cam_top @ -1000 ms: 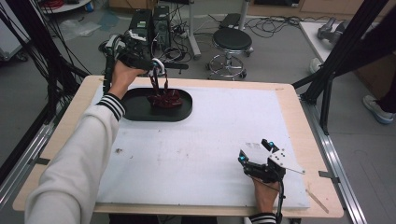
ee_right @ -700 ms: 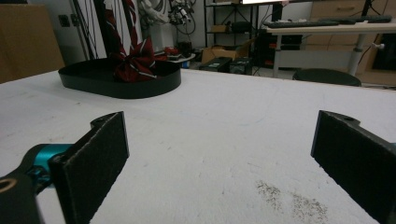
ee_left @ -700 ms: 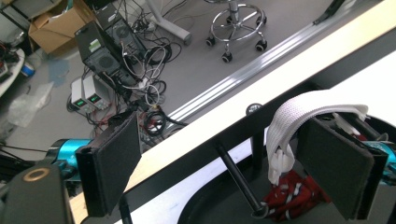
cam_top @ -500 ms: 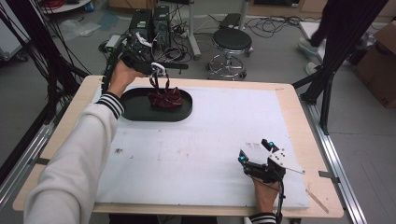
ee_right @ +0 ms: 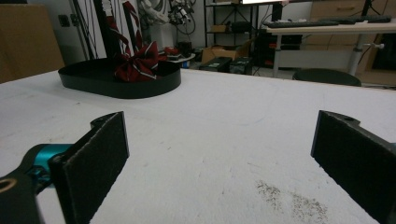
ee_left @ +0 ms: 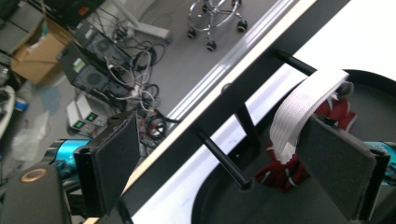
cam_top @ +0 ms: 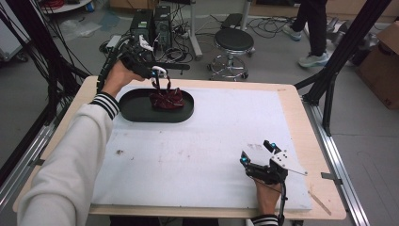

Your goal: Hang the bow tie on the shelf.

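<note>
High view: white table mat (cam_top: 202,150)

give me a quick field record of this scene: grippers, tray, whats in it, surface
left gripper: jaws open, over the tray's far side, a white strap lying against one pad
right gripper: jaws open, holding nothing, low over the mat near its front right
tray: black, oval, far left of the mat
contents: dark red bow with white trim, bunched in the tray
surface: white mat on a wooden table
</note>
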Demonstrator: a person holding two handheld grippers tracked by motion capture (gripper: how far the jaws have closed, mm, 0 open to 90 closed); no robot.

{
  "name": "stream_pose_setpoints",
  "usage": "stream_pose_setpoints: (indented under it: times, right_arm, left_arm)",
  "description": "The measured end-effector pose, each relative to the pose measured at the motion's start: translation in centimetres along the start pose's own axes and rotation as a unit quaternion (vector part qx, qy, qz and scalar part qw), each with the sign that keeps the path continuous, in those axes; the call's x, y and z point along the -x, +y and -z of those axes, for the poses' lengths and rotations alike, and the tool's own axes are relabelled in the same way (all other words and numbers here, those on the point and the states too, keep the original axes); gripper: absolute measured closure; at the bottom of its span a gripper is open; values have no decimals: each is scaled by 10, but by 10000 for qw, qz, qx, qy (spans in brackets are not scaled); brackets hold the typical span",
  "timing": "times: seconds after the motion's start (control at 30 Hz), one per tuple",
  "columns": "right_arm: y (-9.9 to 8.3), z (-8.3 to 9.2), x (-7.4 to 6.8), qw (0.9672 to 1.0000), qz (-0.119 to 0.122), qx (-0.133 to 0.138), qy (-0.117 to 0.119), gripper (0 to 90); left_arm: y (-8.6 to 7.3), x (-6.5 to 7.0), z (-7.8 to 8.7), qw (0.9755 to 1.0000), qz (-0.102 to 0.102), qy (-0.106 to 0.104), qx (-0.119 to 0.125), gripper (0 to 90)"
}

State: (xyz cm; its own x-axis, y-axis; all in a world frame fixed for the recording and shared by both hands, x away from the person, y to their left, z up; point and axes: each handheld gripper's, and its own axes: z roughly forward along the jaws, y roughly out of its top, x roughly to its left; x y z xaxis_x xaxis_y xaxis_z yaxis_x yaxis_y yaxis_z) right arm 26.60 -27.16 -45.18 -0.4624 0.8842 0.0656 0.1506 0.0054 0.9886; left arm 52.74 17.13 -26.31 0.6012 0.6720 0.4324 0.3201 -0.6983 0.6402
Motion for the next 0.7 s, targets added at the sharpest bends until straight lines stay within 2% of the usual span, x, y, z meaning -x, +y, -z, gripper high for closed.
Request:
stream_pose_setpoints:
  times: [0.17, 0.27, 0.37, 0.5, 0.6, 0.7]
  right_arm:
    - [0, 0, 0, 10000, -4, 0, 1, 30]
    - [0, 0, 1, 10000, 11, 13, -5, 30]
    - [0, 0, 0, 10000, 5, -5, 2, 30]
    - [0, 0, 0, 10000, -37, -9, 13, 30]
    - [0, 0, 1, 10000, -54, -1, 24, 30]
    - [0, 1, 1, 10000, -32, 16, 19, 30]
  left_arm:
    - [1, 2, -1, 9999, -129, -27, 17, 144]
    - [-1, 1, 1, 9999, -89, -60, 63, 145]
    - [-3, 0, 3, 9998, 59, -126, 131, 144]
    - [-10, 0, 11, 9984, 221, -250, 445, 145]
    - [-20, 2, 19, 9954, 421, -391, 765, 145]
    - [-33, 5, 30, 9892, 676, -544, 1181, 146]
